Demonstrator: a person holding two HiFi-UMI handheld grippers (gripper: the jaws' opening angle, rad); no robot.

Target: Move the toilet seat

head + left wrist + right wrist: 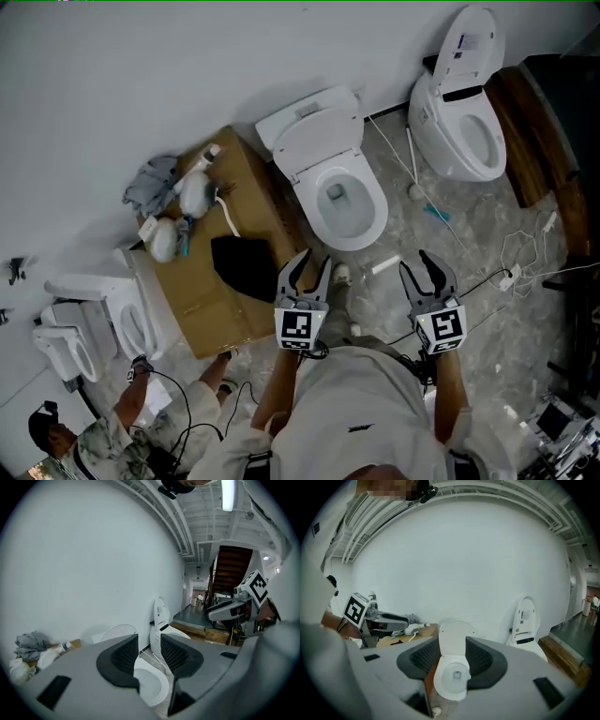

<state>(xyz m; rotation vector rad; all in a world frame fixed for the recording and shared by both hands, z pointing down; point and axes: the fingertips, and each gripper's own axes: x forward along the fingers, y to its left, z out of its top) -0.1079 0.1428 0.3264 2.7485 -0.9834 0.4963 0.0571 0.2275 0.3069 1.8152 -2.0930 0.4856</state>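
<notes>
My left tongs [316,260] and right tongs [414,262] are held side by side. Both have their jaws a little apart and hold nothing. The toilet seat [349,240] is just ahead of their tips, nearer the left tongs, untouched. Its lid [319,141] stands raised behind it.

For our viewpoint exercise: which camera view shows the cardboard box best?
The head view: nearly the whole cardboard box shows from above. The left gripper view catches only its cluttered end; the right gripper view shows just a brown strip at left.
</notes>
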